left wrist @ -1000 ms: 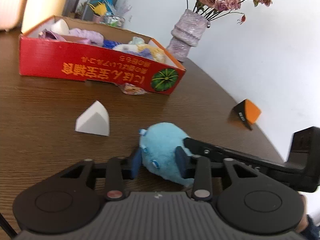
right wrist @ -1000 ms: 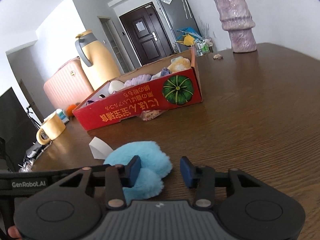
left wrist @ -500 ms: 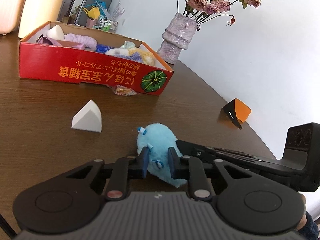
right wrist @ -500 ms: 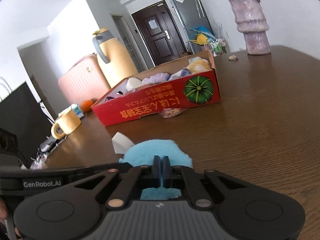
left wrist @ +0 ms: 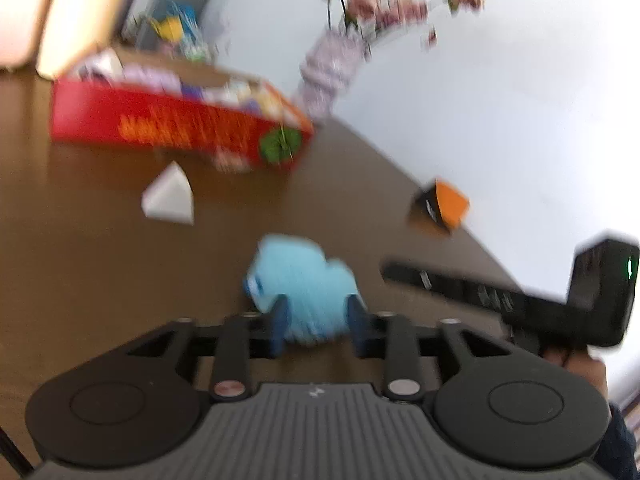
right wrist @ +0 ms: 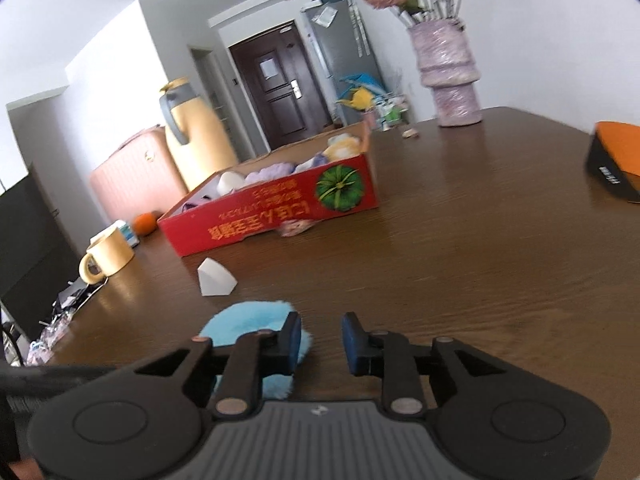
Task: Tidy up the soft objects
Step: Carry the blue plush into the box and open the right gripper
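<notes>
A light blue plush toy [left wrist: 304, 288] lies on the brown table [right wrist: 460, 260]. My left gripper [left wrist: 318, 320] has the toy between its fingers. Its jaws are opening, and in this blurred view the pads flank the toy without squeezing it. My right gripper [right wrist: 322, 336] is also opening, with only bare table between its fingers; the plush toy [right wrist: 248, 320] lies just left of its left finger. The right gripper [left wrist: 392, 272] shows as a black bar right of the toy. The red cardboard box [right wrist: 260, 228] farther back holds several soft items.
A white foam wedge [right wrist: 216, 280] sits between the toy and the box. A small patterned item [right wrist: 294, 228] pokes out under the box front. A purple vase [right wrist: 450, 76] stands at the back, an orange-and-black object [right wrist: 616, 160] at the right edge, and a yellow mug [right wrist: 106, 256] at the left.
Both grippers have drawn back from the box. The left jaws, squeezed on the plush toy half a second ago, have widened. The right jaws, shut on it then, have parted and left it.
</notes>
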The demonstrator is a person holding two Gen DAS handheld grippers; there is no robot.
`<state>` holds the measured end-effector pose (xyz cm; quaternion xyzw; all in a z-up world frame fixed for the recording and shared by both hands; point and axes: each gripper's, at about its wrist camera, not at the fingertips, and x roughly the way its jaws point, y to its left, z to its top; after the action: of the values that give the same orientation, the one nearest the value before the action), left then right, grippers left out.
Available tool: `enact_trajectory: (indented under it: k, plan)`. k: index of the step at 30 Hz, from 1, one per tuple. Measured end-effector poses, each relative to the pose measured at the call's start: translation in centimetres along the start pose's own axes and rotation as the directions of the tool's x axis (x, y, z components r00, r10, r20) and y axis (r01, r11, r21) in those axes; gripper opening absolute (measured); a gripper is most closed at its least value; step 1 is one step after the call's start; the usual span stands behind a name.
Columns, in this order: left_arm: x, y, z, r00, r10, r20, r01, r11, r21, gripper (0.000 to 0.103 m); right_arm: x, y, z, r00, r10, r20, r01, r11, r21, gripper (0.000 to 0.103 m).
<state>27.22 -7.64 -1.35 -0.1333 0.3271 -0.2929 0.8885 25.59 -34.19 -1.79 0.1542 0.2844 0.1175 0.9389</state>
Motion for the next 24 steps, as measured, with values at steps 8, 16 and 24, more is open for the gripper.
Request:
enact_trajectory:
  k: [8,16,24]
  plan:
    - [3.0,1.8,1.6,0.998,0.055,-0.023,-0.055,0.998,-0.025,0.055,1.7,0.3,-0.8,0.995,0.092,-0.046,-0.087,0.99,0.108,0.042]
    - [3.7,2.8,1.1,0.999,-0.015,-0.05,0.01,0.996,-0.084,0.03,3.8,-0.3,-1.1,0.976,0.203,-0.082,-0.182,0.959,0.216,0.025]
    - [1.9,2.0,4.5,0.999,-0.006,0.045,0.008,0.999,-0.031,0.029,3.3,1.8,1.9,0.977,0.211,-0.04,-0.204,0.969,0.136,0.021]
